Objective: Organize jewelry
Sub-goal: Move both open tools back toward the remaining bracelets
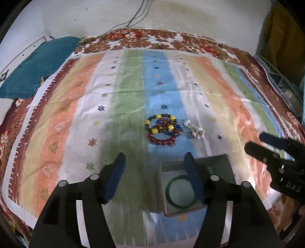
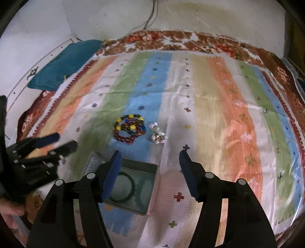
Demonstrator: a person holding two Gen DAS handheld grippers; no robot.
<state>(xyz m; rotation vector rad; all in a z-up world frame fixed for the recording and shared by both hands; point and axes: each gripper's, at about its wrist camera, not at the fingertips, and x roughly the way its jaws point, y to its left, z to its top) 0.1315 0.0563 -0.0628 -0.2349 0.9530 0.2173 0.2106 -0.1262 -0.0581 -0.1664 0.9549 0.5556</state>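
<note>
A pile of bead bracelets (image 1: 164,129), red, yellow and dark blue, lies on the striped cloth (image 1: 80,114); it also shows in the right wrist view (image 2: 129,129). A small whitish jewelry piece (image 1: 193,131) lies just right of it, also seen from the right wrist (image 2: 157,134). An open box (image 1: 225,167) holds a green bangle (image 1: 172,190); the box (image 2: 150,190) and bangle (image 2: 129,183) show in the right wrist view too. My left gripper (image 1: 154,158) is open and empty, its right finger over the box. My right gripper (image 2: 148,156) is open and empty above the box's far right.
A teal cushion (image 1: 36,64) lies at the far left by the wall. Cables (image 1: 133,17) hang down the wall behind. A floral bedspread (image 1: 152,38) borders the cloth. Clutter (image 1: 286,91) sits off the right edge.
</note>
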